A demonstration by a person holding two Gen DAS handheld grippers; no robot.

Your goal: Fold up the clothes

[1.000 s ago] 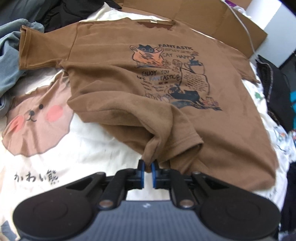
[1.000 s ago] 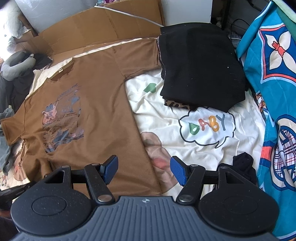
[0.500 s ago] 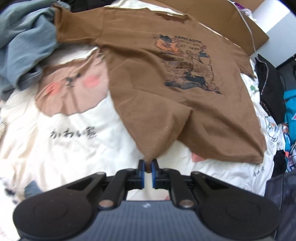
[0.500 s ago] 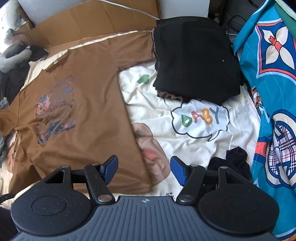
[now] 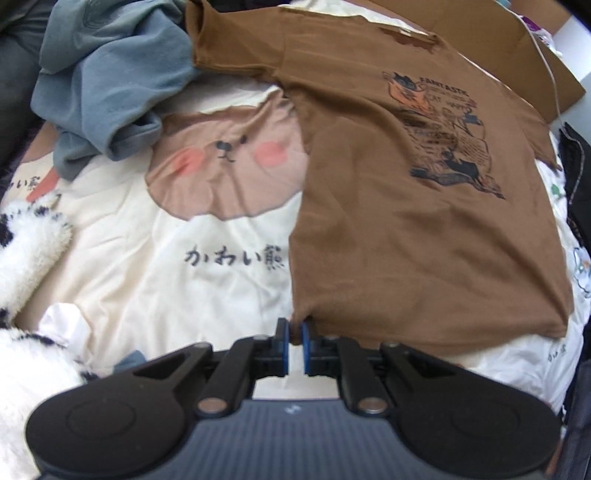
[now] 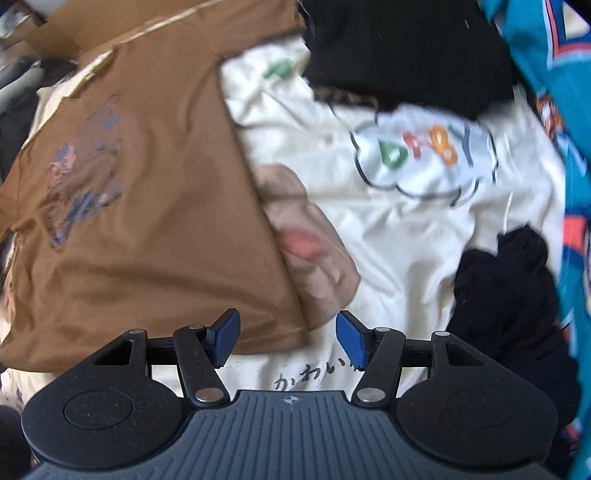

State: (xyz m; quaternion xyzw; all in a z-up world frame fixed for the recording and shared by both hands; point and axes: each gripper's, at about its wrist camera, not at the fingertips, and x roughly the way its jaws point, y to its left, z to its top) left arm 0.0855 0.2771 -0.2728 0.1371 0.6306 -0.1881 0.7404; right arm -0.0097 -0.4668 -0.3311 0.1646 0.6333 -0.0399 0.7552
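A brown T-shirt (image 5: 399,206) with a cat print lies face up and nearly flat on a cream bedsheet (image 5: 177,295). My left gripper (image 5: 294,338) is shut on the shirt's lower left hem corner and holds it stretched toward me. In the right wrist view the same shirt (image 6: 147,221) fills the left half. My right gripper (image 6: 288,338) is open and empty, with the shirt's lower right hem corner lying just ahead between its blue pads.
A blue-grey garment (image 5: 107,85) is heaped at the far left, and a white fluffy item (image 5: 26,258) lies at the near left. Black clothes (image 6: 402,48) sit beyond the shirt's right side, with another black piece (image 6: 506,295) and a teal patterned cloth (image 6: 561,110) to the right. Cardboard (image 5: 480,33) lines the back.
My left gripper pulled the bunched hem corner back toward me and to the left, so the shirt's folded-over part has spread flat. My right gripper moved down closer to the lower right hem corner.
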